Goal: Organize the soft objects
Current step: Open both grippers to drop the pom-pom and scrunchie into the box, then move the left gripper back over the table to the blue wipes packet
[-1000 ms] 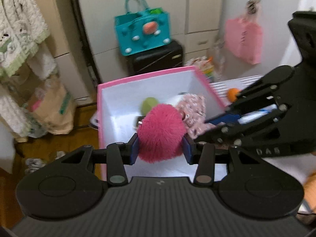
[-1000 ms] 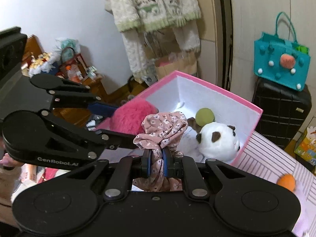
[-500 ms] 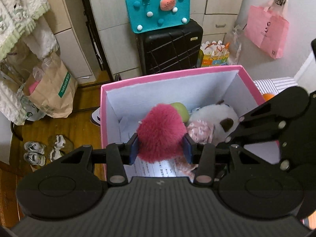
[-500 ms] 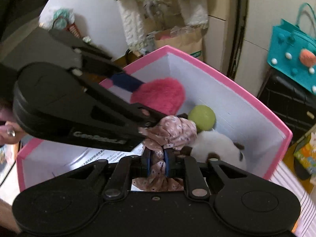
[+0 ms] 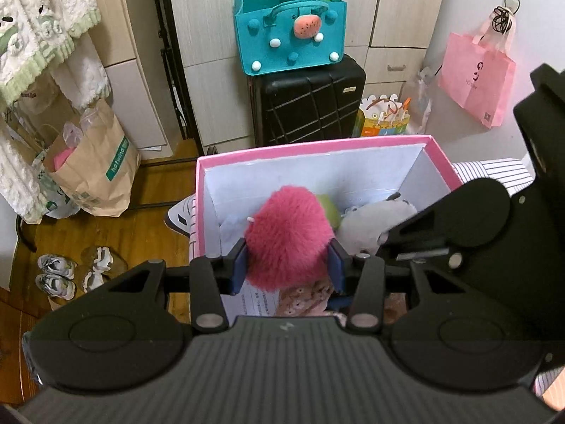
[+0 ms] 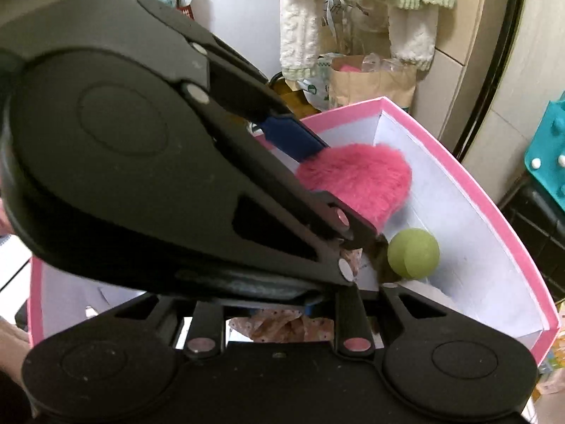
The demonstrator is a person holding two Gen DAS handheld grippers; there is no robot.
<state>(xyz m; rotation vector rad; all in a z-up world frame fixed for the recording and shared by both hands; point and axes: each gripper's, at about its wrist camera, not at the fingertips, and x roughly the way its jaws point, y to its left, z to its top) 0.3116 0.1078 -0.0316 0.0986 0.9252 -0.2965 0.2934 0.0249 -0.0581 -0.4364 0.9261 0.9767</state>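
My left gripper (image 5: 287, 265) is shut on a fluffy pink pom-pom (image 5: 287, 240) and holds it inside the pink box (image 5: 310, 148). In the right wrist view the pink pom-pom (image 6: 356, 180) hangs over the box's white floor. My right gripper (image 6: 282, 314) is down in the same box, its jaws opening. The floral scrunchie (image 6: 282, 327) lies loose between its fingers, and the pads are not pressing it. The scrunchie (image 5: 303, 300) rests on the box floor under the pom-pom. The left gripper's body hides the right fingertips.
A green ball (image 6: 413, 252) and a panda plush (image 5: 370, 222) lie in the box's far corner. Behind the box stand a black suitcase (image 5: 307, 102) with a teal bag (image 5: 289, 31) on it. A paper bag (image 5: 91, 169) and shoes (image 5: 56, 275) are on the wooden floor.
Both grippers have sunk deeper into the box. The right jaws have parted and the scrunchie has slipped out of their grip. The left gripper still holds the pom-pom.
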